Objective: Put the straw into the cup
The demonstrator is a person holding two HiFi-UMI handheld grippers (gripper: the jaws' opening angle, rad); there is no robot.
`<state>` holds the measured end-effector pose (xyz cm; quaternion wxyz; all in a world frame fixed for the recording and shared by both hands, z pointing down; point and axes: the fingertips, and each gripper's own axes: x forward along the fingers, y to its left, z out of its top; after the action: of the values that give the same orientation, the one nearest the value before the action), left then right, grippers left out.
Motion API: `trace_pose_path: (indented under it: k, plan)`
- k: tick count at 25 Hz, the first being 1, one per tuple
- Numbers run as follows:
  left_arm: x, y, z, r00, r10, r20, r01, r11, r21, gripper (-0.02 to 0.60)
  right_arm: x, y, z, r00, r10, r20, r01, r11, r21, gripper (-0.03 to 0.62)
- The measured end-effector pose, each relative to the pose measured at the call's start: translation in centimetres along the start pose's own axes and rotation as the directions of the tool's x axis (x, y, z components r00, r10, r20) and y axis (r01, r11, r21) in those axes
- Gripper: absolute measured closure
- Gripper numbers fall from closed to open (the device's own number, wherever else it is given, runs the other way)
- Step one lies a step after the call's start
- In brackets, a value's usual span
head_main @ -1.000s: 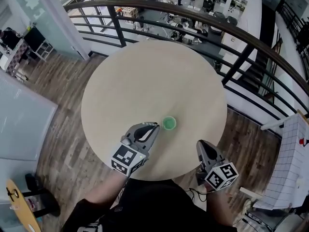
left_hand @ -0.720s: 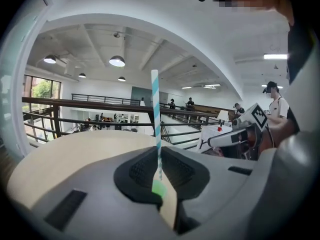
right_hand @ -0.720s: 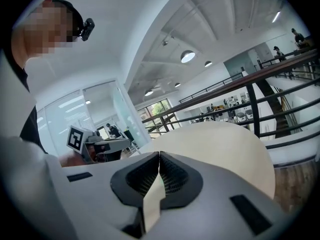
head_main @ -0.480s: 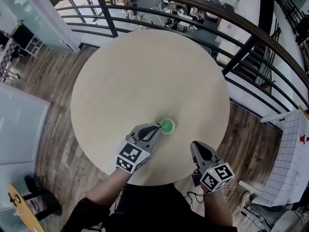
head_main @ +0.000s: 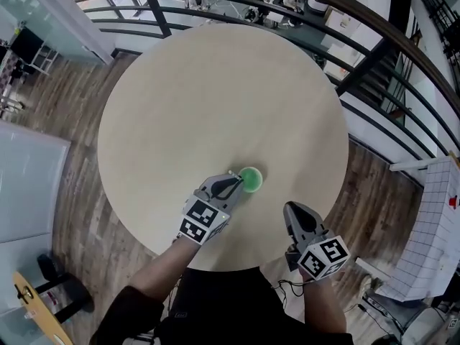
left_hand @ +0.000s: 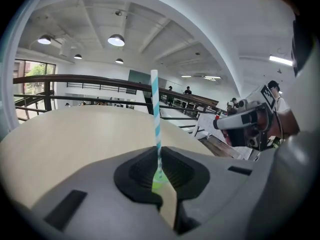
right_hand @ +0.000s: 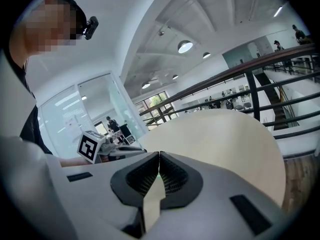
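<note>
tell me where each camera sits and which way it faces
Head view: on the person's head, steeply down at the round pale wooden table and small green cup; forearms, left gripper and right gripper show.
Left gripper view: on the left gripper, along its jaws shut on the blue-and-white striped straw, across the table; right gripper at right.
Right gripper view: on the right gripper, over its shut, empty jaws, across the table; left gripper at left.
Shared: each gripper view catches the other gripper.

Rnd beige tbl (head_main: 215, 99); green cup (head_main: 250, 179) on it, nr front edge.
</note>
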<state>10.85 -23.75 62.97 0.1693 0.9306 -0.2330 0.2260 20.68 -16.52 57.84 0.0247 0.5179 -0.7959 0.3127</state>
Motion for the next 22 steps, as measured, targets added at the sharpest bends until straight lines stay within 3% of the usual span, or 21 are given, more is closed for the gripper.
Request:
trace_pose_path:
  k: [15, 22]
  plan:
    - [2.5, -0.2, -2.9, 0.995, -0.042, -0.090, 0.039, 0.999, -0.037, 0.552, -1.0, -0.5, -0.9, 1.000, -0.016, -0.005, 0.016, 1.000, 0.016, 0.571]
    - [3.1, 0.5, -3.2, 0.995, -0.013, -0.096, 0.011, 0.999, -0.031, 0.551, -1.4, -0.5, -1.0, 1.000, -0.025, -0.012, 0.026, 0.999, 0.020, 0.571]
